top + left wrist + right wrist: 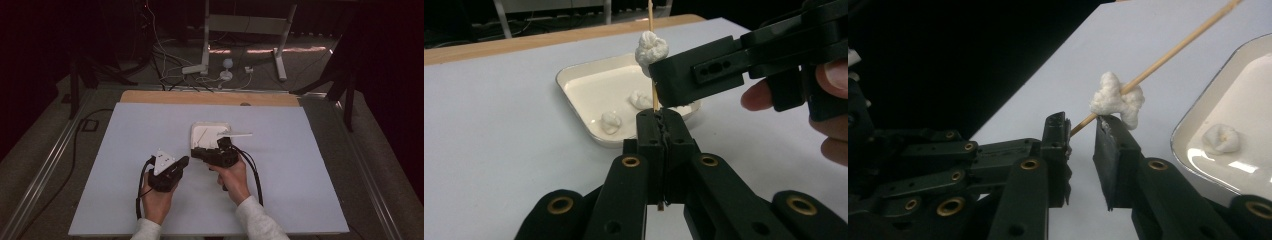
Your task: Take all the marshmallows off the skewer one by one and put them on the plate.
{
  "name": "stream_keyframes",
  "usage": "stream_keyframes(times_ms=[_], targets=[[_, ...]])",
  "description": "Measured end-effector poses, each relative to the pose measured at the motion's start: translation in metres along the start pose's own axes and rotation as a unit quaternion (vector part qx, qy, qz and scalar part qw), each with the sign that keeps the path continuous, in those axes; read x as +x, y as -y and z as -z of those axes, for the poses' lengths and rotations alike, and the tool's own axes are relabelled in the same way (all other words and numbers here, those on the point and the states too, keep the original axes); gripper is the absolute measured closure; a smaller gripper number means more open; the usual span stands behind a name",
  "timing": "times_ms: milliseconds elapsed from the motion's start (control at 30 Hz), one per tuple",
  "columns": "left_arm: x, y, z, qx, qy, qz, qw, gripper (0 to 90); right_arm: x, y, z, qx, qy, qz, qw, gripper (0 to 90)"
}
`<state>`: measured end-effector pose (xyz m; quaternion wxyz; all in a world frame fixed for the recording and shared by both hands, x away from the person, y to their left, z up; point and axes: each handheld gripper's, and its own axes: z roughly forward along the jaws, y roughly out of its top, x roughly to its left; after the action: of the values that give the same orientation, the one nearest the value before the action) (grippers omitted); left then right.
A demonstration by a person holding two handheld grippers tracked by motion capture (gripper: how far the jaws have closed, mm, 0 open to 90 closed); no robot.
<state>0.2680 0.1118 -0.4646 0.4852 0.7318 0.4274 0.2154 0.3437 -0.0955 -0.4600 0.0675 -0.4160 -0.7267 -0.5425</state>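
Observation:
A thin wooden skewer [654,95] stands upright with my left gripper [663,120] shut on its lower end. A white, fluffy lump [651,50] is threaded on the skewer above that grip. My right gripper [1080,127] reaches across from the side. Its jaws stand a little apart around the skewer [1173,50], just under the lump [1118,100], which touches one jaw tip. Just behind them lies a shallow white tray [574,100] holding two more white lumps [611,121]. From above, both grippers [187,160] meet at the tray's [192,131] near edge.
A pale sheet [150,140] covers the table, with a strip of wood [200,97] showing along the far edge. Beyond the table are metal legs and cables on the floor [225,75]. Metal rails run along both sides.

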Motion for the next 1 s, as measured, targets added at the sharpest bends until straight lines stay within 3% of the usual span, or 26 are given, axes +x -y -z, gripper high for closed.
stream_keyframes(times_ms=[300, 533, 767, 900, 1000], targets=[[0.0042, 0.0047, 0.0007, -0.018, 0.013, 0.008, 0.9997, 90.0, -0.0076, -0.0052, 0.0016, -0.013, -0.024, -0.047, 0.9985, 82.0], [0.0032, 0.0066, 0.0, -0.02, 0.009, 0.011, 0.9997, 90.0, -0.0081, -0.0071, 0.002, -0.027, -0.02, -0.058, 0.9978, 83.9], [0.0004, 0.0082, 0.0006, -0.026, -0.007, -0.002, 0.9996, 90.0, -0.0063, -0.0076, 0.0015, -0.041, -0.011, -0.066, 0.9969, 84.7], [0.0009, 0.0103, 0.0014, -0.033, -0.01, -0.008, 0.9994, 90.0, -0.0049, -0.0072, 0.0008, -0.033, -0.018, -0.069, 0.9969, 83.4], [-0.0006, 0.0103, 0.0009, -0.036, -0.013, -0.013, 0.9992, 90.0, -0.0037, -0.0068, 0.0012, -0.024, -0.026, -0.071, 0.9968, 77.5]])
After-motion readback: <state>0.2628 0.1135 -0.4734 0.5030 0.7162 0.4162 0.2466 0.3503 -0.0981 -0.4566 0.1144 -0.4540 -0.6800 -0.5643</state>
